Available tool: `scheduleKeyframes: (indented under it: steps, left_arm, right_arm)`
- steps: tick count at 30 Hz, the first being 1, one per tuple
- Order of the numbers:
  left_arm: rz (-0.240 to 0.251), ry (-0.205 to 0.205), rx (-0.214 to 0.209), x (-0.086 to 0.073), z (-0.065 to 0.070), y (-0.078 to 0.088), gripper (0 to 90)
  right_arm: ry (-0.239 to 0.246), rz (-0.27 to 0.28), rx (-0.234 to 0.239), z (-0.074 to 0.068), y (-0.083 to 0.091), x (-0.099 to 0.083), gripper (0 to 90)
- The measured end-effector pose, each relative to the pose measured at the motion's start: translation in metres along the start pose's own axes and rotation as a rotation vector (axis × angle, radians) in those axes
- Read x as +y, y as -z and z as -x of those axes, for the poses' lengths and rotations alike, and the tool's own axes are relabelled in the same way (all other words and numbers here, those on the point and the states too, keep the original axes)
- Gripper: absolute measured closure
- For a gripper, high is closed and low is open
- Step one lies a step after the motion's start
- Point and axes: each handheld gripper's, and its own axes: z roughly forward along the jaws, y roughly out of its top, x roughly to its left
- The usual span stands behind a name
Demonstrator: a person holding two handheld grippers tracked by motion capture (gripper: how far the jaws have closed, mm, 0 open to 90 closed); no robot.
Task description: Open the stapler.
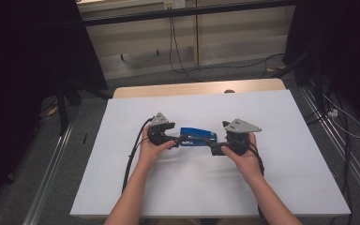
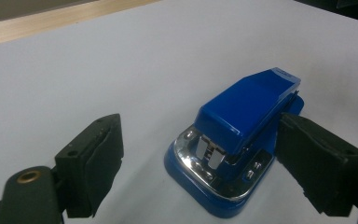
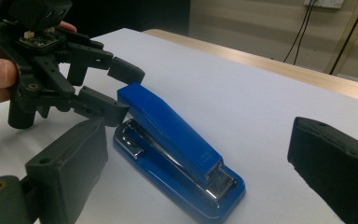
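Stapler lies lengthwise between my two claws, left gripper and right gripper both spread apart, one end facing each.

A glossy blue stapler with chrome trim lies on a white table.

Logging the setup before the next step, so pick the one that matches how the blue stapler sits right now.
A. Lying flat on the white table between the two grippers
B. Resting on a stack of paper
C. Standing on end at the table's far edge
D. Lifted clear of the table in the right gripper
A: the blue stapler lies base-down on the white table, between the open left gripper and right gripper.
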Motion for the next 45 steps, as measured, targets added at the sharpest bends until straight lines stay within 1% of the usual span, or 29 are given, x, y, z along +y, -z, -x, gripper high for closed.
scheduleKeyframes:
  steps: [2, 3, 4, 6, 7, 8, 9, 10, 11, 12, 13, 14, 15, 16, 17, 20, 22, 23, 24, 26, 28, 31, 33, 34, 36, 38, 41, 43, 45]
  left_arm:
    - [-0.010, -0.015, -0.009, 0.000, 0.000, -0.002, 19.7]
    - [-0.006, -0.006, -0.022, 0.000, 0.001, -0.003, 20.3]
    - [-0.014, -0.016, -0.029, 0.000, 0.001, -0.004, 23.0]
    - [-0.027, -0.032, -0.028, 0.001, 0.003, -0.007, 23.6]
    - [-0.023, -0.023, -0.033, 0.001, 0.004, -0.009, 25.1]
    - [-0.033, -0.031, -0.034, 0.002, 0.003, -0.009, 26.8]
    - [-0.027, -0.016, -0.047, 0.001, 0.004, -0.011, 29.2]
    - [-0.038, -0.027, -0.048, 0.001, 0.004, -0.012, 29.9]
    - [-0.044, -0.025, -0.052, 0.001, 0.005, -0.013, 30.8]
    - [-0.054, -0.035, -0.057, 0.002, 0.005, -0.014, 33.0]
    - [-0.060, -0.040, -0.063, 0.002, 0.005, -0.014, 33.0]
    - [-0.065, -0.037, -0.068, 0.002, 0.006, -0.015, 36.0]
    - [-0.062, -0.031, -0.076, 0.002, 0.006, -0.015, 36.0]
    - [-0.066, -0.034, -0.086, 0.002, 0.005, -0.015, 41.1]
    - [-0.064, -0.033, -0.098, 0.002, 0.005, -0.015, 43.8]
    - [-0.065, -0.029, -0.113, 0.003, 0.006, -0.016, 46.6]
    - [-0.069, -0.028, -0.112, 0.003, 0.006, -0.015, 46.8]
    - [-0.067, -0.026, -0.117, 0.003, 0.006, -0.015, 47.1]
    - [-0.062, -0.013, -0.120, 0.003, 0.006, -0.015, 47.4]
    - [-0.059, -0.023, -0.118, 0.004, 0.006, -0.014, 47.9]
    - [-0.052, -0.015, -0.119, 0.006, 0.006, -0.012, 48.1]
    - [-0.038, -0.023, -0.113, 0.009, 0.008, -0.010, 48.1]
    - [-0.030, -0.022, -0.112, 0.011, 0.008, -0.009, 48.0]
    - [-0.028, -0.013, -0.111, 0.012, 0.009, -0.008, 48.1]
    - [-0.007, -0.007, -0.119, 0.015, 0.010, -0.005, 48.5]
    - [0.011, -0.011, -0.120, 0.019, 0.011, -0.003, 50.5]
    - [0.006, -0.028, -0.110, 0.022, 0.013, -0.003, 50.6]
    - [0.015, -0.013, -0.114, 0.023, 0.014, -0.003, 50.7]
    - [0.023, -0.003, -0.120, 0.024, 0.013, -0.003, 51.1]
  right_arm:
    - [0.001, -0.005, 0.002, -0.001, -0.001, -0.001, 4.6]
    - [0.000, -0.009, 0.005, -0.001, -0.001, -0.002, 4.7]
    - [-0.003, -0.012, 0.003, -0.001, -0.001, -0.004, 4.7]
    - [-0.007, -0.012, 0.003, 0.000, -0.002, -0.004, 4.7]
    - [-0.010, -0.013, 0.002, 0.000, -0.002, -0.005, 4.7]
    - [-0.012, -0.013, 0.001, 0.001, -0.002, -0.005, 4.7]
    - [-0.015, -0.015, 0.000, 0.001, -0.002, -0.005, 4.7]
    - [-0.013, -0.014, 0.001, 0.001, -0.002, -0.005, 4.7]
    - [-0.012, -0.014, 0.003, 0.000, -0.002, -0.005, 4.7]
    - [-0.012, -0.014, 0.003, 0.000, -0.002, -0.005, 4.7]
    - [-0.014, -0.014, 0.005, 0.000, -0.002, -0.005, 4.8]
    - [-0.015, -0.016, 0.005, 0.000, -0.002, -0.005, 4.8]
    - [-0.015, -0.016, 0.005, 0.000, -0.002, -0.005, 4.8]
    - [-0.014, -0.018, 0.004, 0.000, -0.002, -0.006, 4.8]
    - [-0.014, -0.018, 0.003, 0.000, -0.001, -0.006, 4.8]
    - [-0.017, -0.024, 0.000, 0.001, -0.001, -0.007, 4.8]
    - [-0.019, -0.025, 0.000, 0.001, -0.001, -0.007, 4.9]
    - [-0.019, -0.026, -0.001, 0.001, -0.001, -0.008, 4.9]
    - [-0.021, -0.027, -0.002, 0.001, -0.001, -0.008, 4.8]
    - [-0.020, -0.027, -0.001, 0.001, -0.001, -0.009, 4.9]
    - [-0.020, -0.028, -0.002, 0.001, -0.002, -0.009, 4.9]
    - [-0.022, -0.029, 0.000, -0.001, -0.003, -0.009, 4.9]
    - [-0.021, -0.027, 0.002, -0.002, -0.005, -0.009, 5.1]
    - [-0.022, -0.030, 0.006, -0.004, -0.006, -0.009, 5.1]
    - [-0.012, -0.035, 0.012, -0.007, -0.008, -0.010, 5.3]
    - [-0.004, -0.048, 0.012, -0.010, -0.011, -0.010, 7.2]
    - [-0.014, -0.049, 0.011, -0.012, -0.013, -0.011, 8.1]
    - [-0.012, -0.051, 0.014, -0.013, -0.014, -0.011, 8.8]
    - [-0.013, -0.053, 0.021, -0.014, -0.014, -0.010, 12.2]
